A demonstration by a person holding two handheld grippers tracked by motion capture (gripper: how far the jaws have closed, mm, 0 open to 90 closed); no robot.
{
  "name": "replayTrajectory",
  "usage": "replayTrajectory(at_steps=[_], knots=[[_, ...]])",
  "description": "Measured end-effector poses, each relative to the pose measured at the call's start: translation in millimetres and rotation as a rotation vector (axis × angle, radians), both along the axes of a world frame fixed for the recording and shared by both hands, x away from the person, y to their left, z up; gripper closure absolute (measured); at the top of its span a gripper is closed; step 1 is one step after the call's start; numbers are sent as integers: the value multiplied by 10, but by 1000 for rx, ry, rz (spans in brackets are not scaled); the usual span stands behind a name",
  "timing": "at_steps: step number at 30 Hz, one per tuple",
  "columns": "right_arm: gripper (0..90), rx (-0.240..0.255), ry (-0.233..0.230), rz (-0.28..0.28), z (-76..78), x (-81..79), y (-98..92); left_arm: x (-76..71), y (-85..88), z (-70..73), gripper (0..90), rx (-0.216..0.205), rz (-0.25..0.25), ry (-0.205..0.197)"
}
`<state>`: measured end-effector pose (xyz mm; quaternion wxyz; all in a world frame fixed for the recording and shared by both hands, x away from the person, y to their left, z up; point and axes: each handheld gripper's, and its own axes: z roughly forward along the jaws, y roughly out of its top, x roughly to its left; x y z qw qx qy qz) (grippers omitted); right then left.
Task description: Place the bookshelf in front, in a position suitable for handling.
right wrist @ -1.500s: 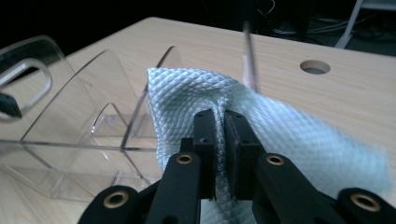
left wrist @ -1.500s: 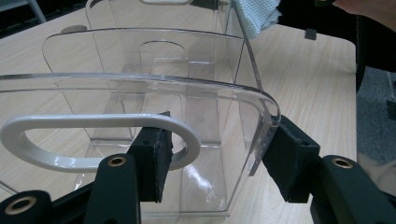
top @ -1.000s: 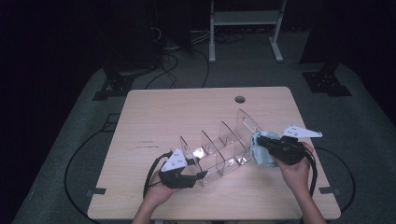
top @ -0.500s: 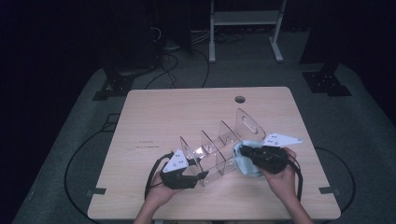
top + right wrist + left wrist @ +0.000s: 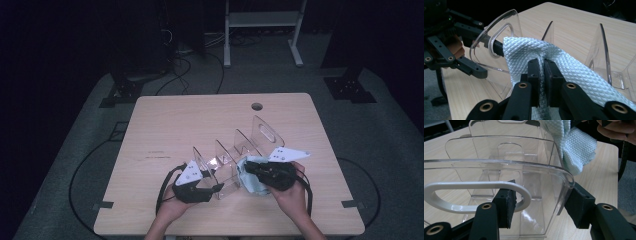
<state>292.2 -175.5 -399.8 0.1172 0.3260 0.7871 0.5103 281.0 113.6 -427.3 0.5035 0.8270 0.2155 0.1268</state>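
Steadying the clear acrylic divider rack (image 5: pixel 235 160) at its near end, the left gripper (image 5: pixel 212 188) has its jaws clamped across the end panel; in the left gripper view one pad (image 5: pixel 507 206) sits inside the panel's white-rimmed handle slot (image 5: pixel 474 196) and the other presses the outer edge, so the rack is probably pinned against sliding. It lies slantwise on the wooden table (image 5: pixel 165 125), running from about 7 o'clock toward 1 o'clock of the tabletop's middle. The right gripper (image 5: pixel 250 172), at roughly 3 o'clock of the left one, is closed tight on a bunched pale blue waffle-weave cloth (image 5: pixel 250 182); its own view shows both pads pinching a fold of the cloth (image 5: pixel 564 67) just beside the rack's upright dividers (image 5: pixel 602 50). That pairing suggests wiping: one hand anchors the light, slippery plastic while the other brings the cloth against its side. Whether the cloth already touches a panel cannot be told
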Motion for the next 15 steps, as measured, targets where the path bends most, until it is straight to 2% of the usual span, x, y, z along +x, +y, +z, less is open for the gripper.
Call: replayTrajectory(at_steps=[3, 5, 11, 15], knots=[[833, -2, -1, -14, 1, -5, -13, -10, -38, 0, 396, 14, 0, -1], [833, -20, -17, -26, 6, -27, 16, -11, -39, -3, 412, 18, 8, -7], [831, -20, -12, 21, 13, -72, 158, -8, -32, -9, 449, 11, 15, -10], [833, -9, 0, 20, 12, -77, 187, -9, -43, -17, 447, 5, 19, -9]])
